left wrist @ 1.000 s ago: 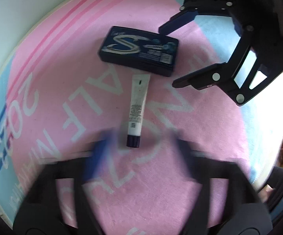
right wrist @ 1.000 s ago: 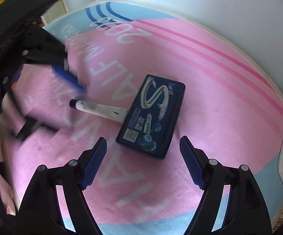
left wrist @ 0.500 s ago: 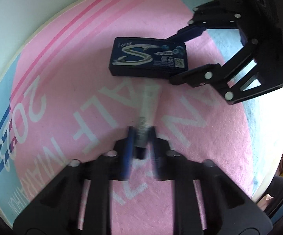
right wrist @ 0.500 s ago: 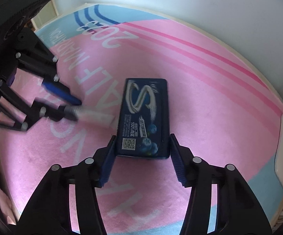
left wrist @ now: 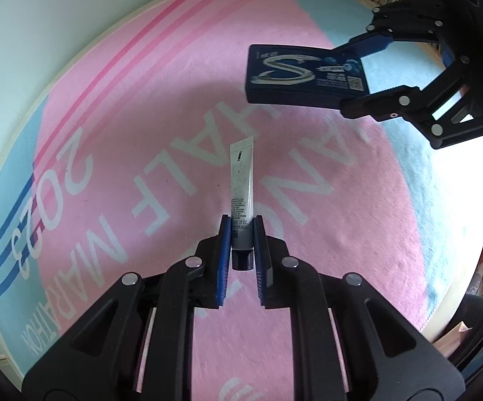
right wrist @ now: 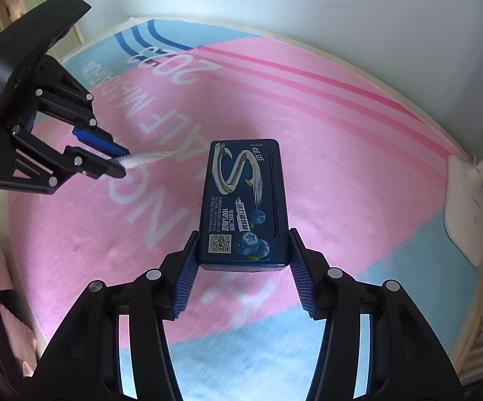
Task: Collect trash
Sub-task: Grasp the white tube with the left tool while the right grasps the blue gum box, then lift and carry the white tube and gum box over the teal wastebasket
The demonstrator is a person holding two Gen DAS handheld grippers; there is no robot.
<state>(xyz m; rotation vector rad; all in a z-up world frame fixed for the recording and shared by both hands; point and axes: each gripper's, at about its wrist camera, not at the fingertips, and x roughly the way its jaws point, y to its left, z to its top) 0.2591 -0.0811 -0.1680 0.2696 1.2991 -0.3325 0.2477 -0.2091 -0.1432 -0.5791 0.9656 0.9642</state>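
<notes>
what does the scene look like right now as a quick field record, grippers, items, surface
left gripper: jaws shut on the white tube, gripped near its dark cap
right gripper: jaws shut on the dark blue gum box, held by its long sides at one end
tube state: lifted, sticking out past the jaws
box state: lifted, printed face up
surface: pink and light blue mat with white lettering
other: white flat device at the mat's edge
trash container: none in view
</notes>
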